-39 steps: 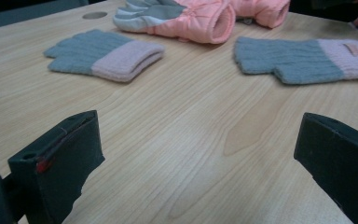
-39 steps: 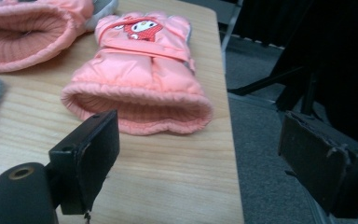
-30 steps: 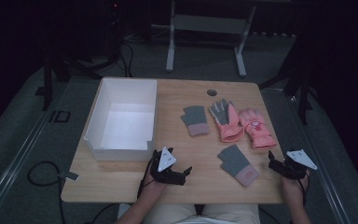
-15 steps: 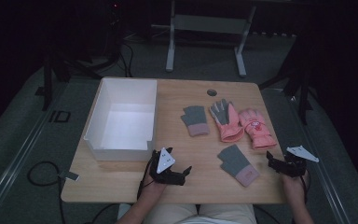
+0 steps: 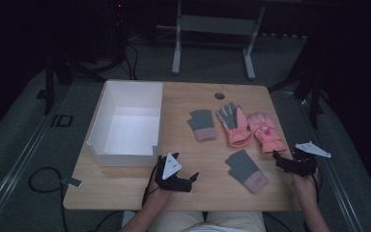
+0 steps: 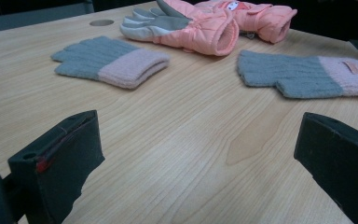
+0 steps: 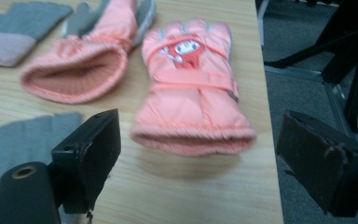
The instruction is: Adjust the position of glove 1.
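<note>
**Cut off, blurred or too small to read**

In the right gripper view, the nearer grey glove runs off the left edge behind a finger, and the far grey glove is cropped at the top corner. The cartoon patch on the pink glove is too blurred to make out. In the left gripper view, the label on the grey glove's cuff is too small to read. The bench's near edge hides the person's lap in the high view.

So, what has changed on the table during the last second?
The right gripper moved slightly inward, toward the cuff of the pink glove with the cartoon; its jaws are open and hold nothing. The left gripper, the four gloves and the white box stayed as they were.
</note>
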A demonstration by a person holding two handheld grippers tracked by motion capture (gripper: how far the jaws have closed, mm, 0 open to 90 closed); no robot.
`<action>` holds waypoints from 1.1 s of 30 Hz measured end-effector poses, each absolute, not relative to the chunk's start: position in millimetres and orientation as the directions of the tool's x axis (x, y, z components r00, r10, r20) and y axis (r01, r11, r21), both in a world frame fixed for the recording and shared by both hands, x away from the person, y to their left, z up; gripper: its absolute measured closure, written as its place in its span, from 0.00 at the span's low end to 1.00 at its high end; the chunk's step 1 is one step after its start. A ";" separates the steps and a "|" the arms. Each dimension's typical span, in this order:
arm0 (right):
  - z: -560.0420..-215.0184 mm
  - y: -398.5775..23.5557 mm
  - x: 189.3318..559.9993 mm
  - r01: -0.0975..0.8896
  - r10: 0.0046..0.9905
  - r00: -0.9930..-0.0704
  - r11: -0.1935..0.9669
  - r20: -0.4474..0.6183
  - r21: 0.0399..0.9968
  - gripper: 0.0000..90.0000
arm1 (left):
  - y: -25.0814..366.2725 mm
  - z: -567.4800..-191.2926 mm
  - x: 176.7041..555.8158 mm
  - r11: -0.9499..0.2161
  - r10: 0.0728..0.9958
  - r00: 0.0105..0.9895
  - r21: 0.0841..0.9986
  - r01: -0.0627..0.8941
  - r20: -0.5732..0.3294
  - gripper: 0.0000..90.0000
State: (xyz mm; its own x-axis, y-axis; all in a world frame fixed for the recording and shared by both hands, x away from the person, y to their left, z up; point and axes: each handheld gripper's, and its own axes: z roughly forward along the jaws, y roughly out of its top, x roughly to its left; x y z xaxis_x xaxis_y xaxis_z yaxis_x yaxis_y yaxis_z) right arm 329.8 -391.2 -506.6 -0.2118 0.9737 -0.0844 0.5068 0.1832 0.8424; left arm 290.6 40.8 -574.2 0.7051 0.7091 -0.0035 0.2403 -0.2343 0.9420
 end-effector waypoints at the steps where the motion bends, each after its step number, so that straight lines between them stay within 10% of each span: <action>1: -503.2 -389.5 330.3 0.500 0.972 -0.218 0.189 -0.088 0.845 0.15 | 40.7 -574.1 290.6 -0.235 0.709 0.705 0.942 0.241 -0.003 0.01; 33: -400.9 -324.9 375.1 0.402 0.931 -0.354 0.240 -0.092 0.884 0.12 | 37.5 -574.1 288.0 -0.266 0.702 0.712 0.940 0.215 0.036 0.01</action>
